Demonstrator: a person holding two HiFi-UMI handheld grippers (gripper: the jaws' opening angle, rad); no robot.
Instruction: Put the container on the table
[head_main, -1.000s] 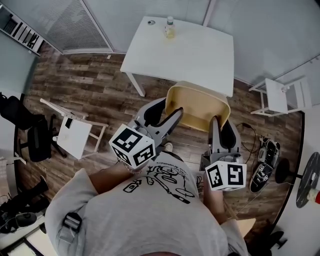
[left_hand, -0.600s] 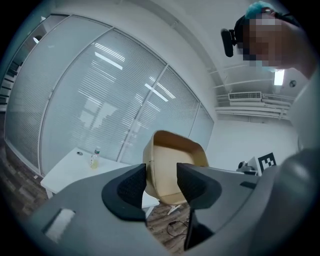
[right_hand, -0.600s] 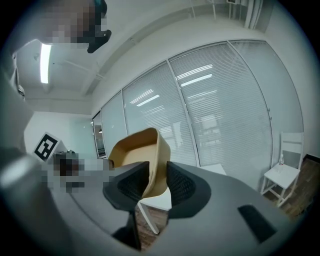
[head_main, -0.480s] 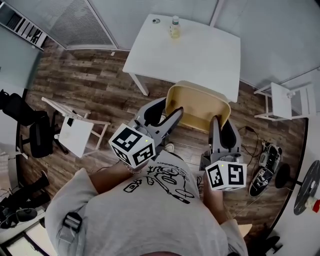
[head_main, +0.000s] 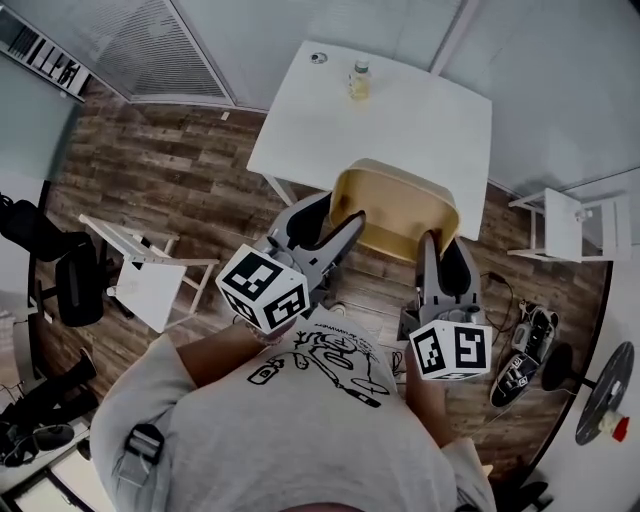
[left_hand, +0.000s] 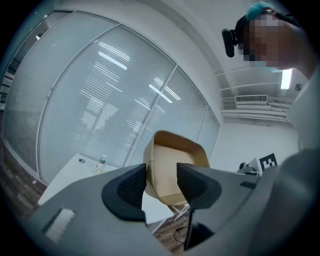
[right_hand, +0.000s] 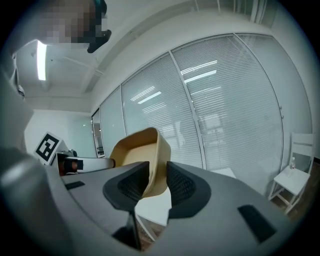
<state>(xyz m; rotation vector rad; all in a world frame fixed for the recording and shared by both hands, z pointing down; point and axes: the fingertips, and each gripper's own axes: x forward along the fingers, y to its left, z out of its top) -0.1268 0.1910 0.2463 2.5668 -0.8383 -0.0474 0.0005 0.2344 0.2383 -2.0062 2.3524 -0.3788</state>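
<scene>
Tan container held in the air, short of the white bench; left tongs clenched on its left wall, right tongs clenched on its right. Possibly a drink bottle standing on bench.

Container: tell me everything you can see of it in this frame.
The container is a tan, matte, plastic-looking tub with rounded corners, sloping walls and a flat bottom. It is open-topped and empty. It is held in the air at the near edge of the white table, not set down. The left hand-held gripper clamps one side wall and the right hand-held gripper the opposite wall. Nothing else touches it.
</scene>
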